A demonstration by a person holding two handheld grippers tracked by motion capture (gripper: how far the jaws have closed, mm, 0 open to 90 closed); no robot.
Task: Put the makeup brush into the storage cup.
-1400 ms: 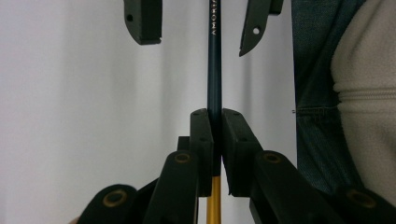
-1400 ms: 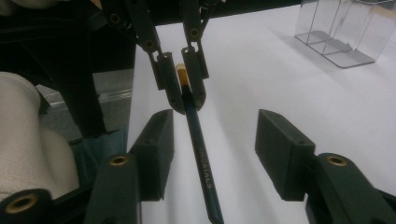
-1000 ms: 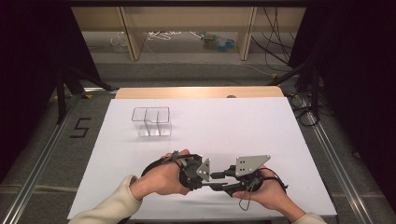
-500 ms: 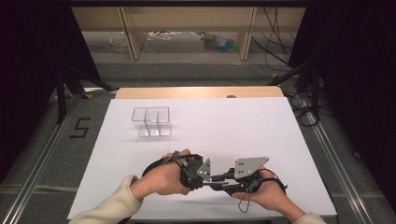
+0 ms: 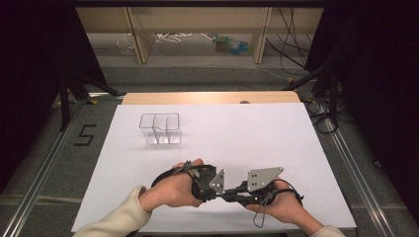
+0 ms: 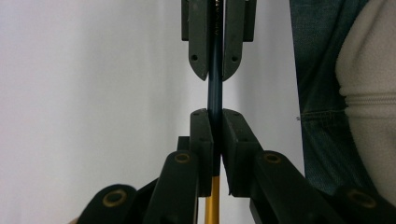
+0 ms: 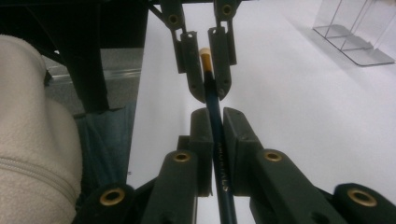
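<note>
Facing each other tip to tip at the white surface's (image 5: 296, 148) 6 o'clock edge, the left tongs (image 6: 215, 126) and right tongs (image 7: 214, 122) both clamp one dark-blue pencil (image 7: 211, 100), hands level.

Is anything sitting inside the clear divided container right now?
No. In the high view the clear divided container stands with its compartments bare, while the pencil is clamped between both hand-held grippers near the table's front edge.
</note>
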